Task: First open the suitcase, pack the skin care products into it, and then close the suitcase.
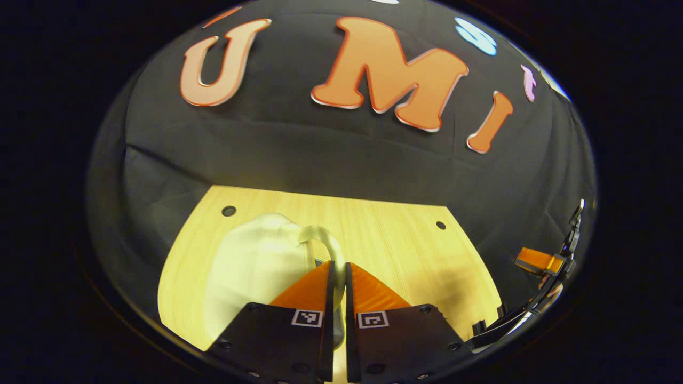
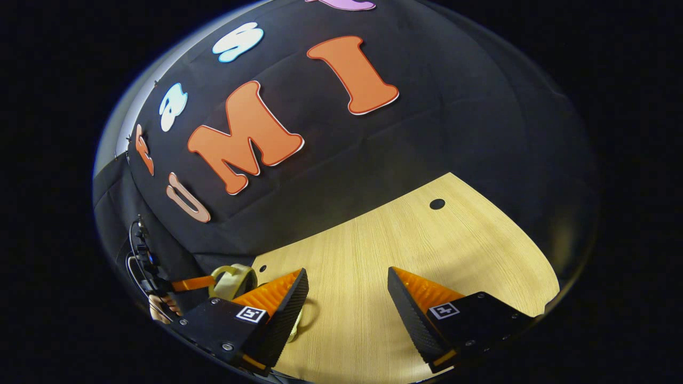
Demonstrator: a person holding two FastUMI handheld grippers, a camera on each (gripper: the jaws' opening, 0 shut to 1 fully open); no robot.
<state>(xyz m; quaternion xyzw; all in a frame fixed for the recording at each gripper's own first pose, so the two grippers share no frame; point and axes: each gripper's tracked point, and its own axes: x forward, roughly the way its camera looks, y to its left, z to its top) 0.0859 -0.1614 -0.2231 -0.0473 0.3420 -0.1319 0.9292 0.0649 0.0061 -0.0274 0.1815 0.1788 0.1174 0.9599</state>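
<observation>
A small pale suitcase (image 1: 251, 266) lies on the wooden table (image 1: 395, 234), left of centre in the left gripper view. Its translucent curved handle (image 1: 325, 240) arches up and runs down between the fingers of my left gripper (image 1: 340, 263), which is shut on it. In the right gripper view, my right gripper (image 2: 348, 271) hangs open over bare table (image 2: 427, 240) with nothing between its fingers. At that view's lower left the suitcase handle (image 2: 235, 274) peeks out, with a hand (image 2: 160, 306) beside it. No skin care products are in sight.
The black booth wall (image 1: 341, 154) stands close behind the table's back edge. Round holes (image 1: 229, 210) mark the tabletop near its far corners. A finger of the other gripper (image 1: 536, 261) shows at the right rim of the left gripper view.
</observation>
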